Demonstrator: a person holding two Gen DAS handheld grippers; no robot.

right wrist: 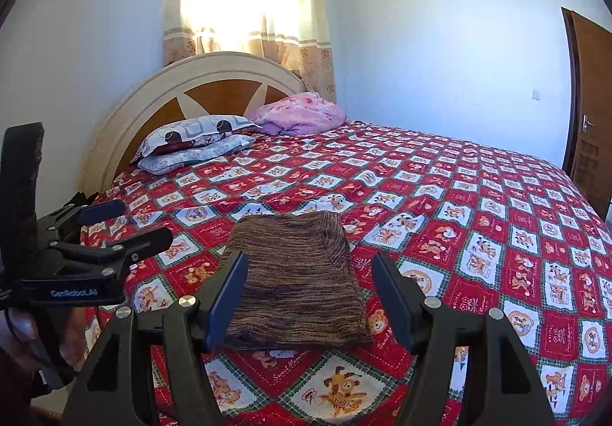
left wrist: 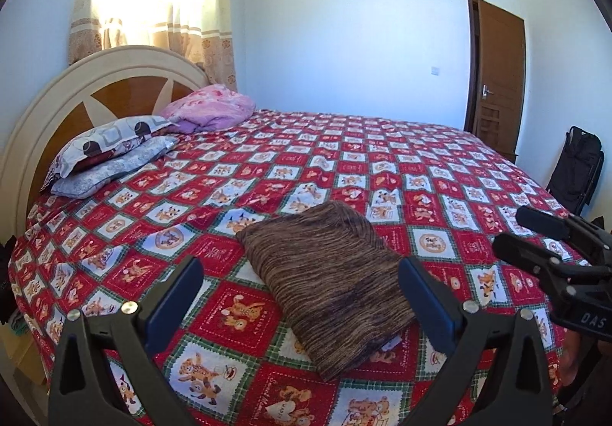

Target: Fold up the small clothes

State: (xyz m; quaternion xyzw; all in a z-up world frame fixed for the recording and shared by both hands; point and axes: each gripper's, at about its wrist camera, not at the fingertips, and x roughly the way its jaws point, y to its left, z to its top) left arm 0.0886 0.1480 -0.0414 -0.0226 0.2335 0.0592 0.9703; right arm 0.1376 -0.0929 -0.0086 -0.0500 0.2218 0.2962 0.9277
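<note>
A brown striped knit garment [left wrist: 329, 273] [right wrist: 298, 273] lies folded into a compact rectangle on the red teddy-bear bedspread [left wrist: 267, 166] [right wrist: 459, 196], near the front edge of the bed. My left gripper [left wrist: 300, 261] [right wrist: 143, 221] hovers just in front of it, open wide, and its pads do not press on the cloth. My right gripper [right wrist: 310, 257] [left wrist: 508, 229] is also open. Its blue-padded fingers frame the folded piece from the near side without gripping it. Both grippers hold nothing. A small white tag [right wrist: 283, 353] peeks out under the garment's near edge.
Two pillows [left wrist: 111, 143] and a bunched pink blanket [left wrist: 214, 108] lie by the cream and wood headboard [right wrist: 199, 78]. A brown door [left wrist: 497, 82] and a black bag on a chair [left wrist: 577, 166] stand at the right. A hand [right wrist: 23, 330] holds the left gripper's handle.
</note>
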